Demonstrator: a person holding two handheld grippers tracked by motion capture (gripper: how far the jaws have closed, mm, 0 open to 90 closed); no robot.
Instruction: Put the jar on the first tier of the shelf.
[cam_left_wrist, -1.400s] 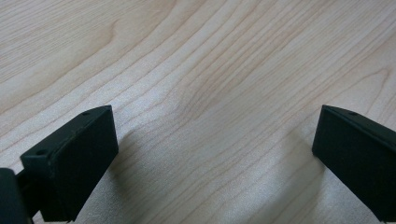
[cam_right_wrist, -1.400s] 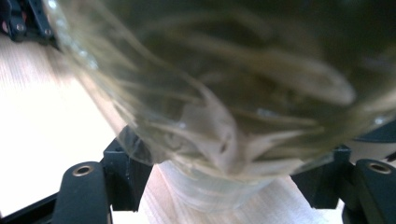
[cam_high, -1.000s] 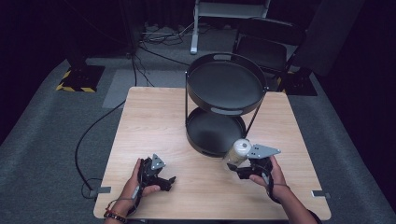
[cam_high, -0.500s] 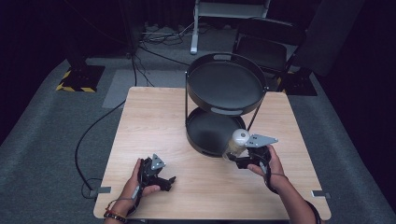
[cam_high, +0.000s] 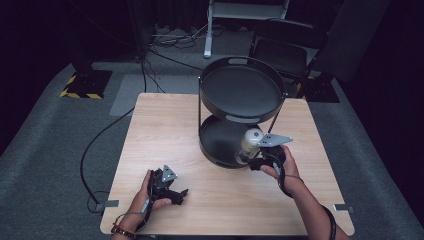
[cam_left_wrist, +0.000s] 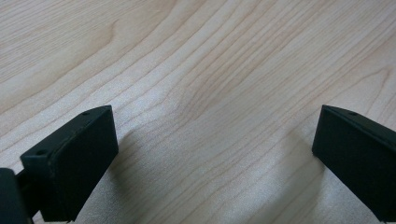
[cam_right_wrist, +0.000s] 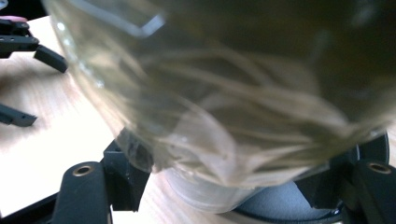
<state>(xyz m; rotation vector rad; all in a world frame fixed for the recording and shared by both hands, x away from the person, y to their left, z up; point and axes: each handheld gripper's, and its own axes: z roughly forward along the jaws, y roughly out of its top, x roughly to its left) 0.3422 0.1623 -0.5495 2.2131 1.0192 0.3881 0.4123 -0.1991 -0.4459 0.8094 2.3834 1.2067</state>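
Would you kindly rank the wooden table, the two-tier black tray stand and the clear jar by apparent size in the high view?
1. wooden table
2. two-tier black tray stand
3. clear jar, held in the right gripper

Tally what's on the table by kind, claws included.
Claws: 2, left open on the table, right shut on the jar
Tiered trays: 1
Jars: 1
Total: 4

Black stand (cam_high: 242, 90), pale wood table (cam_high: 165, 135)
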